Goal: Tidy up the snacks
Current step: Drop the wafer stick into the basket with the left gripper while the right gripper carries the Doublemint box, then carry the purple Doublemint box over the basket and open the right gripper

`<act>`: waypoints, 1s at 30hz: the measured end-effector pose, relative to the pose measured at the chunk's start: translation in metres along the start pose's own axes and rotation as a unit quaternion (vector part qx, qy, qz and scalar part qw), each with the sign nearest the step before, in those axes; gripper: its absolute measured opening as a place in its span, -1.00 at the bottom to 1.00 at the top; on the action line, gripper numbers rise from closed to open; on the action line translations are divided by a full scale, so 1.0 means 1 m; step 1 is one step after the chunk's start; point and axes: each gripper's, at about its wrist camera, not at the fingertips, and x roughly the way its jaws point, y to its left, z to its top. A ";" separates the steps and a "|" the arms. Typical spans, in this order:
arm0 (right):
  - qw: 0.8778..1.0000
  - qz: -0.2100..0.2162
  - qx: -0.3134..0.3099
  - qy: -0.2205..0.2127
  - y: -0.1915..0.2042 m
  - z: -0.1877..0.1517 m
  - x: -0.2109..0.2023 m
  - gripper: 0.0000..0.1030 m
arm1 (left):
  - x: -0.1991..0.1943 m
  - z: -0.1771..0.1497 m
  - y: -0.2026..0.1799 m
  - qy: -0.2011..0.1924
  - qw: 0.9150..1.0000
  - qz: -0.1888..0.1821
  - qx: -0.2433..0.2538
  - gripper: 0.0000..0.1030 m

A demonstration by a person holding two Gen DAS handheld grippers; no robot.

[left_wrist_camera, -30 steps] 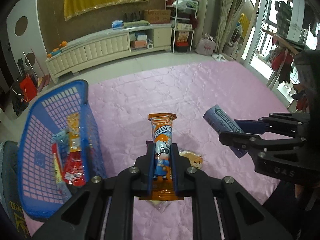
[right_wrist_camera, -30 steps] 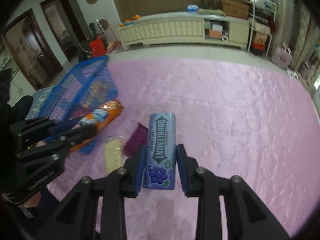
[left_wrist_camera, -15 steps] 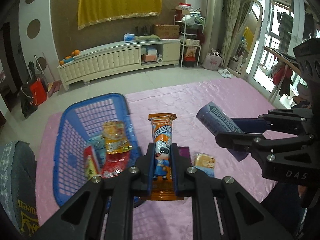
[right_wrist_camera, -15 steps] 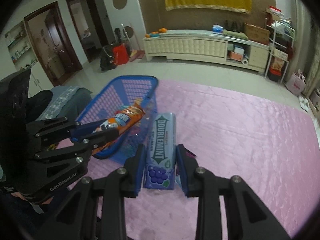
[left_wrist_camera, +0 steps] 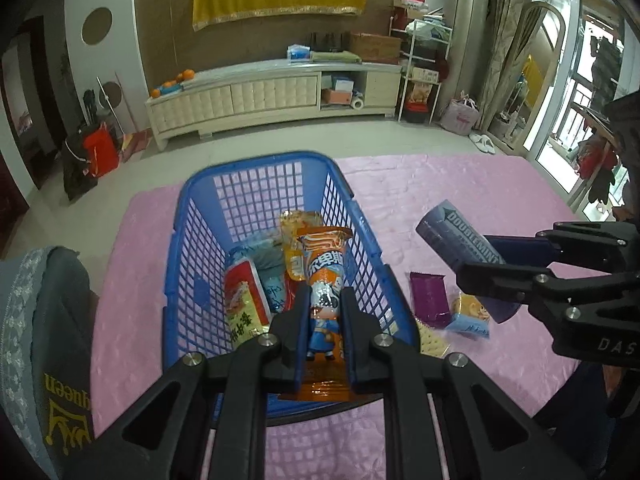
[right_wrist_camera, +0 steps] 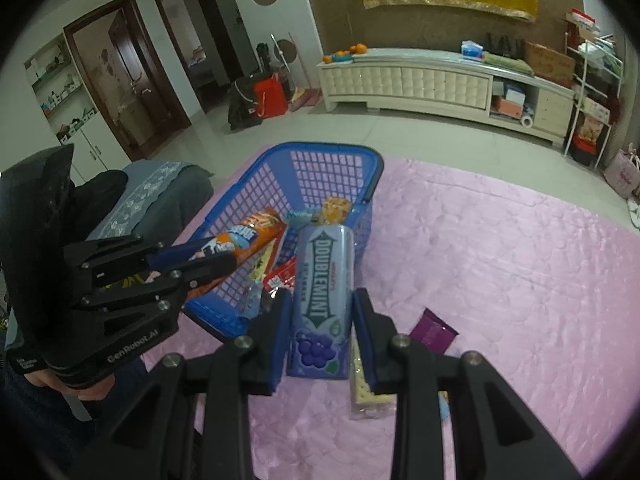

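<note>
my left gripper (left_wrist_camera: 323,322) pinches an orange snack bar (left_wrist_camera: 324,280) above the blue basket (left_wrist_camera: 260,184); my right gripper (right_wrist_camera: 322,322) clamps a purple "doublemint" pack (right_wrist_camera: 324,276).

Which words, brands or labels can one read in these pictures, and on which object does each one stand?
"DOUBLEMINT": on the purple gum pack in the right gripper.
"GenRobot.AI": on the left gripper body, right wrist view.
"DAS": on the right gripper body, cut off, left wrist view.
"queen": upside down on the grey cushion.
Chinese characters on the orange snack bar and the basket packets: not legible to me.
</note>
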 end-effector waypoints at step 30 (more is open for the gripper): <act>1.000 0.002 -0.013 0.008 0.016 0.009 -0.013 -0.31 | -0.037 -0.014 0.038 -0.005 0.999 0.036 -0.023 0.36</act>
